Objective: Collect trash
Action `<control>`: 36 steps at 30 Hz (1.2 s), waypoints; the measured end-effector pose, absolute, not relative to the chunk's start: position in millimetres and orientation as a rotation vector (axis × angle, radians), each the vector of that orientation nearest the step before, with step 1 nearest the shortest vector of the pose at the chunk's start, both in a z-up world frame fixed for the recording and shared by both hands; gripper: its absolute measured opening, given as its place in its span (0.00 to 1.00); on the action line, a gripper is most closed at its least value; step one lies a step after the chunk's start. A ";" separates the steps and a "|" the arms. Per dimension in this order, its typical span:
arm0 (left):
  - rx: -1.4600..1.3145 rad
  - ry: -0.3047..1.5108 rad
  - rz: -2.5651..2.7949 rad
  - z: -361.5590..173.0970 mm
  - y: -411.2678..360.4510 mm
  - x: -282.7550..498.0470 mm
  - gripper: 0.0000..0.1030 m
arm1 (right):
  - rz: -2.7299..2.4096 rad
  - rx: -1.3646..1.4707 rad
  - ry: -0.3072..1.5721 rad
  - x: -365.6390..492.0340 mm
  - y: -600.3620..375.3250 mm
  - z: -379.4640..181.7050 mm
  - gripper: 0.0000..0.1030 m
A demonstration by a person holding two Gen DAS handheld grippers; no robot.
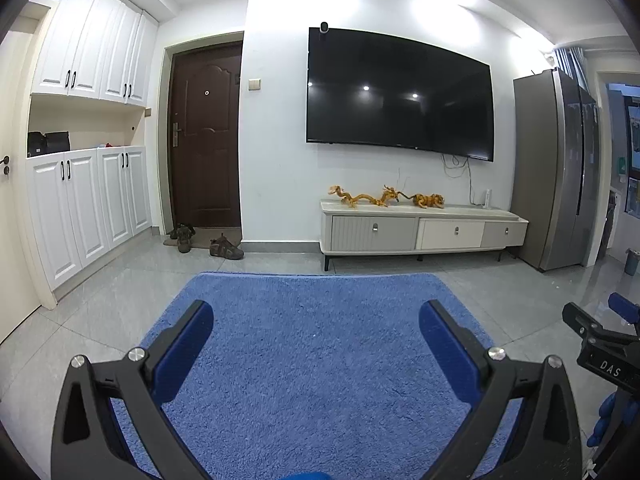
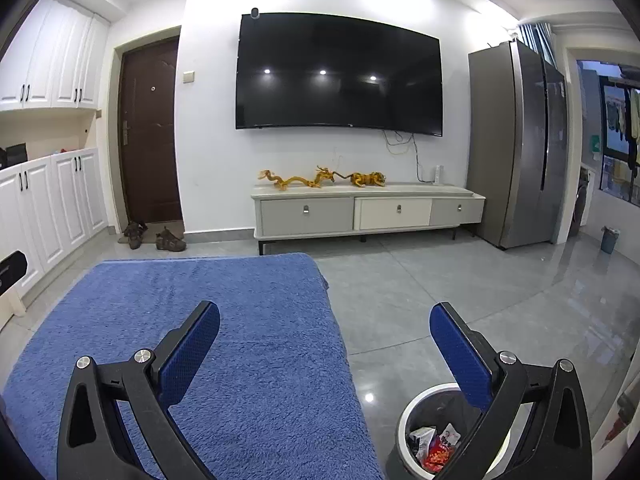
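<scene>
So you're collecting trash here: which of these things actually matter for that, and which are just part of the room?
For the job:
- trash bin with wrappers inside
- left gripper, open
- right gripper, open

Just lying about:
- blue rug
- shoes by the door
- dragon figurines on the TV cabinet
- television
- refrigerator

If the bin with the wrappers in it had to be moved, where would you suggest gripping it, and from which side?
Grip the rim of the trash bin, probably its bare left arc, coming down from above. The bin stands upright with its round mouth open, so one finger could go inside and one outside the thin wall. The right gripper is open and hangs just above it; wrappers lie low inside.
</scene>
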State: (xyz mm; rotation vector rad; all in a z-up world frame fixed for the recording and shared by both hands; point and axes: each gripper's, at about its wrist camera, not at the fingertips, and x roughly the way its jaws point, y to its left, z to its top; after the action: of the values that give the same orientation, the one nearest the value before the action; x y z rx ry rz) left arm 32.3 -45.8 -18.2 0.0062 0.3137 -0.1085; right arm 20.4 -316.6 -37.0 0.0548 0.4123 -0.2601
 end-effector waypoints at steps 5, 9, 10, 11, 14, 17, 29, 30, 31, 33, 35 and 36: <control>0.020 0.333 -0.112 -24.1 -47.0 38.1 1.00 | -0.263 0.052 0.432 26.1 -312.8 -42.9 1.00; 0.030 0.347 -0.119 -28.7 -47.9 41.6 1.00 | -0.257 0.053 0.448 29.6 -311.0 -47.6 1.00; 0.032 0.349 -0.119 -29.7 -48.7 41.9 1.00 | -0.256 0.051 0.452 30.3 -310.2 -48.5 1.00; 0.031 0.352 -0.119 -30.2 -48.9 42.4 1.00 | -0.255 0.048 0.454 30.7 -309.6 -49.2 1.00; 0.030 0.358 -0.119 -31.6 -48.7 44.7 1.00 | -0.255 0.040 0.457 31.9 -307.9 -50.3 1.00; 0.030 0.360 -0.118 -31.6 -49.0 45.2 1.00 | -0.253 0.036 0.460 31.4 -306.9 -51.0 1.00; 0.039 0.360 -0.122 -33.1 -48.6 43.4 1.00 | -0.246 0.028 0.471 33.2 -305.9 -52.6 1.00; 0.039 0.360 -0.122 -33.2 -48.6 43.4 1.00 | -0.246 0.028 0.472 33.1 -305.8 -52.8 1.00; 0.040 0.359 -0.122 -33.1 -48.8 43.2 1.00 | -0.246 0.028 0.472 33.1 -305.7 -52.8 1.00; 0.043 0.357 -0.122 -33.2 -49.0 42.7 1.00 | -0.246 0.029 0.472 33.2 -305.6 -52.8 1.00; 0.046 0.358 -0.122 -33.5 -49.4 42.3 1.00 | -0.246 0.029 0.473 33.2 -305.4 -53.0 1.00; 0.046 0.357 -0.122 -33.2 -49.6 42.3 1.00 | -0.246 0.030 0.474 34.5 -304.9 -52.7 1.00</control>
State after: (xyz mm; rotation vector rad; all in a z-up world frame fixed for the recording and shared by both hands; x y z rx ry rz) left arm 42.3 -49.6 -33.2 0.0465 0.3568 -0.1218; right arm 34.5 -304.9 -52.7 0.0301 0.4743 -0.2461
